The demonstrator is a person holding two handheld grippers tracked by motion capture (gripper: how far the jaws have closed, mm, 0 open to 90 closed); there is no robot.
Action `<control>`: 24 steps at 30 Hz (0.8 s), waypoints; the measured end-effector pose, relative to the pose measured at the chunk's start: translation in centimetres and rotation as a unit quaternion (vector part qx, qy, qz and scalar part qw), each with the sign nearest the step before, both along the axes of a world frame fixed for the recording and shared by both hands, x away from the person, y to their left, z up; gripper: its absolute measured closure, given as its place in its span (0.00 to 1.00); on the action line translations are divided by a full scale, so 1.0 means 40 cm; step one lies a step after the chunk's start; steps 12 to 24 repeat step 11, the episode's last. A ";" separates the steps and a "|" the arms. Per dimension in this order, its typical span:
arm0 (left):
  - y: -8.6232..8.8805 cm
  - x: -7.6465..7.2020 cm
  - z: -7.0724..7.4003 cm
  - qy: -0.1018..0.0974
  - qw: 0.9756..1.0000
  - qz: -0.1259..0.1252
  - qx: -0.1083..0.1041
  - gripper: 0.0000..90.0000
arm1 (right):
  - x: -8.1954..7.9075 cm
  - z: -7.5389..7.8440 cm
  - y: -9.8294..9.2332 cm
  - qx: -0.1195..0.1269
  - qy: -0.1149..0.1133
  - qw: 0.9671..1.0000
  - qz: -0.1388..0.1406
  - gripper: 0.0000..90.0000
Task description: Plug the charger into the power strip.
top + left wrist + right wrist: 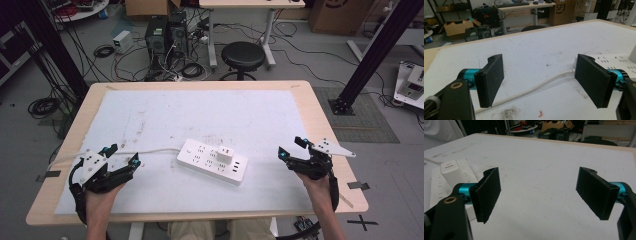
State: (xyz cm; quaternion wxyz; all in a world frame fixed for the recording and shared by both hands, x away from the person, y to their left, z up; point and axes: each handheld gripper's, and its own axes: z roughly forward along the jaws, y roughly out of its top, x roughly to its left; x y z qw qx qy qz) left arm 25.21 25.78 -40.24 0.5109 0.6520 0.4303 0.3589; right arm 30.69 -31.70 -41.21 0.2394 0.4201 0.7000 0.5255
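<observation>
A white power strip (212, 160) lies near the middle of the table, and a white charger block (224, 153) is plugged into its top. Its white cable (150, 151) runs left across the mat. My left gripper (121, 154) rests at the front left, open, with the cable (534, 88) passing on the mat between its jaws and the strip's end (614, 61) just beyond the right jaw. My right gripper (292, 147) sits at the front right, open and holding nothing. In the right gripper view the charger (452, 173) and strip (439, 186) lie behind the left jaw.
A white mat (200, 125) covers most of the wooden table (320, 130). Beyond the far edge stand a black stool (243, 56), computer towers (165, 35) and tangled floor cables. Black frame posts (372, 55) rise at both sides.
</observation>
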 end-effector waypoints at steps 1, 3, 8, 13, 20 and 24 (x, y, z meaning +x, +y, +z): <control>0.000 -0.001 0.000 0.000 1.000 0.001 -0.001 0.26 | 0.000 0.001 0.001 0.000 0.002 1.000 0.000 0.23; 0.001 -0.001 0.000 -0.001 1.000 0.000 -0.001 0.26 | 0.001 0.001 0.002 -0.002 0.000 1.000 0.001 0.23; 0.006 -0.001 -0.005 0.001 1.000 0.004 -0.002 0.26 | 0.010 -0.007 0.007 -0.004 0.011 1.000 0.002 0.22; 0.006 -0.001 -0.005 0.001 1.000 0.004 -0.002 0.26 | 0.012 -0.008 0.008 -0.008 0.011 1.000 0.001 0.22; 0.006 -0.001 -0.005 0.001 1.000 0.004 -0.002 0.26 | 0.012 -0.008 0.008 -0.008 0.011 1.000 0.001 0.22; 0.006 -0.001 -0.005 0.001 1.000 0.004 -0.002 0.26 | 0.012 -0.008 0.008 -0.008 0.011 1.000 0.001 0.22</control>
